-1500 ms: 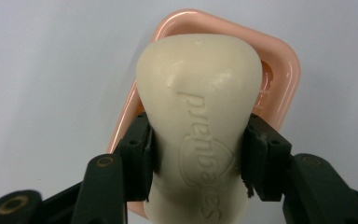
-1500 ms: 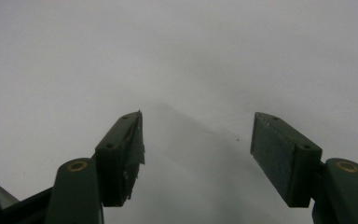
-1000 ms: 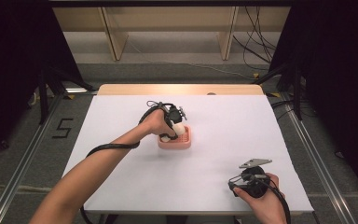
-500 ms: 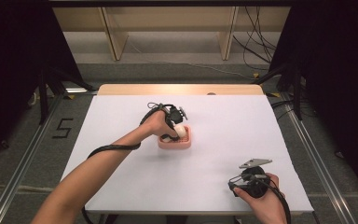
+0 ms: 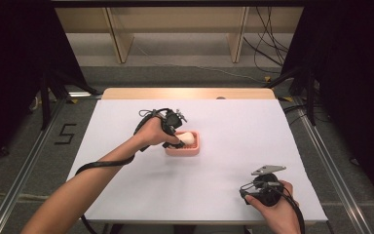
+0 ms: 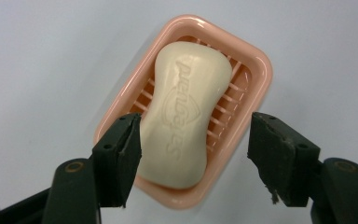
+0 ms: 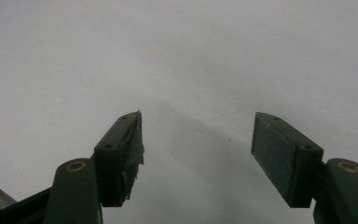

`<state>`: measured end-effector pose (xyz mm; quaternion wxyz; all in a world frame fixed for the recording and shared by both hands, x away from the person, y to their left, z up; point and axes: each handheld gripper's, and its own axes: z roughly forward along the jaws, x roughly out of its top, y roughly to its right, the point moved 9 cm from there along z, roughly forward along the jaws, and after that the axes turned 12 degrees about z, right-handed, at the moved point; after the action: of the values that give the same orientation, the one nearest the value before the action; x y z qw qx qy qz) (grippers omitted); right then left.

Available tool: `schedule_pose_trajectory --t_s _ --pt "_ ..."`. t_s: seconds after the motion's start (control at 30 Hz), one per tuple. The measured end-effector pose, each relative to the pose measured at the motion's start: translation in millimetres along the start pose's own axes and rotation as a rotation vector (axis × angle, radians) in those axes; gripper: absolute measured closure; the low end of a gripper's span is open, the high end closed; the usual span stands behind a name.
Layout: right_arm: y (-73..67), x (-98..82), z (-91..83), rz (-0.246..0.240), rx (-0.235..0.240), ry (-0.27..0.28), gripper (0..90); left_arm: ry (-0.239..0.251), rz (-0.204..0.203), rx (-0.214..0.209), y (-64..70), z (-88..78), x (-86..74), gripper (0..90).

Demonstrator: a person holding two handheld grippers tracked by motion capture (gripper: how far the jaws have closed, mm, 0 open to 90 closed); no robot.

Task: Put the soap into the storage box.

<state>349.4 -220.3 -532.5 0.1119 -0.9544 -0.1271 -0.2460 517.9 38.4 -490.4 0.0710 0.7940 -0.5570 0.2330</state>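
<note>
A cream soap bar lies in a pink slatted soap dish near the middle of the white table. My left gripper hovers just above the bar's near end. Its jaws have just been opening and stand wide on either side of the bar, the right pad well off it. From above, the left gripper sits at the left edge of the dish, with the soap beside its tips. My right gripper rests open at the table's front right, with nothing between its jaws.
The white table top has a wooden strip along its far edge. Dark floor and metal rails run down both sides. Wooden shelf legs and cables stand beyond the far end.
The left gripper's jaws have opened and the hand has drawn back a little to the left of the dish, with the soap left lying in it. The right hand has not moved.
</note>
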Motion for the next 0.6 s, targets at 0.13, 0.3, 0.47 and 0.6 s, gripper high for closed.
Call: schedule_pose_trajectory --t_s 0.13,0.3,0.47,0.6 --pt "2.3 0.3 3.0 -0.014 -0.011 0.002 34.7 0.057 -0.079 0.026 2.3 -14.1 -24.2 32.7" --pt "0.7 -0.1 0.6 -0.01 -0.008 0.005 34.6 0.097 -0.124 -0.012 23.7 -30.4 -69.7 32.2" --pt "-1.7 -0.9 1.1 -0.008 0.001 -0.001 34.5 0.158 -0.194 0.01 45.0 -42.8 -115.8 32.5" --pt "-3.2 -1.4 1.8 -0.011 0.004 -0.006 34.4 0.164 -0.226 0.025 57.3 -48.2 -146.6 32.5"
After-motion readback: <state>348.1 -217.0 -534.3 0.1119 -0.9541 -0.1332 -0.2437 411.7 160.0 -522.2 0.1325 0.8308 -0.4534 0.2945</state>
